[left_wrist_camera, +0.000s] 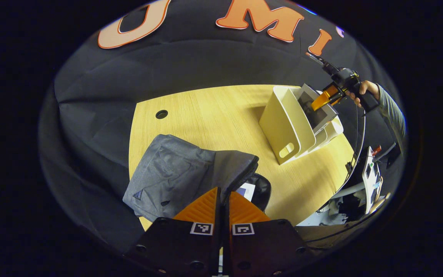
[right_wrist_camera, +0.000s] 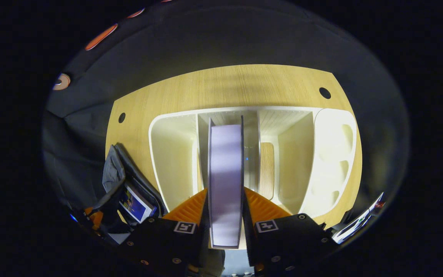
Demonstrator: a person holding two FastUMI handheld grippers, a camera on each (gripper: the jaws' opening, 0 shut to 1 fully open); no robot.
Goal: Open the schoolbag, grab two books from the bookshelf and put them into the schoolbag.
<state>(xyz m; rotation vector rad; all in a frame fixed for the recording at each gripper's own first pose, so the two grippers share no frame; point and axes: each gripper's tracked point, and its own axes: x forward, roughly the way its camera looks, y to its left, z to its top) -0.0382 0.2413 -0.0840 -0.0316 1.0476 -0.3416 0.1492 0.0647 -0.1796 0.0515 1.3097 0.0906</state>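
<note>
Wooden table [left_wrist_camera: 214, 115] bearing grey schoolbag [left_wrist_camera: 175, 173], unzipped, one book [right_wrist_camera: 135, 204] inside. White bookshelf [right_wrist_camera: 175, 154] well apart from it, upright. Second book [right_wrist_camera: 225, 169] standing in middle compartment, clamped between right gripper [right_wrist_camera: 225, 209] fingers. Left gripper [left_wrist_camera: 222, 206] fingers pressed nearly together just above bag opening; contents unclear.

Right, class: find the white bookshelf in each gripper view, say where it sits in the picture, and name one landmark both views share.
Left gripper view: the bookshelf stands right of centre, seen from its end.
Right gripper view: the bookshelf spans the middle, seen from above.
Shared landmark: the grey schoolbag, bottom centre in the left gripper view, lower left in the right gripper view.
</note>
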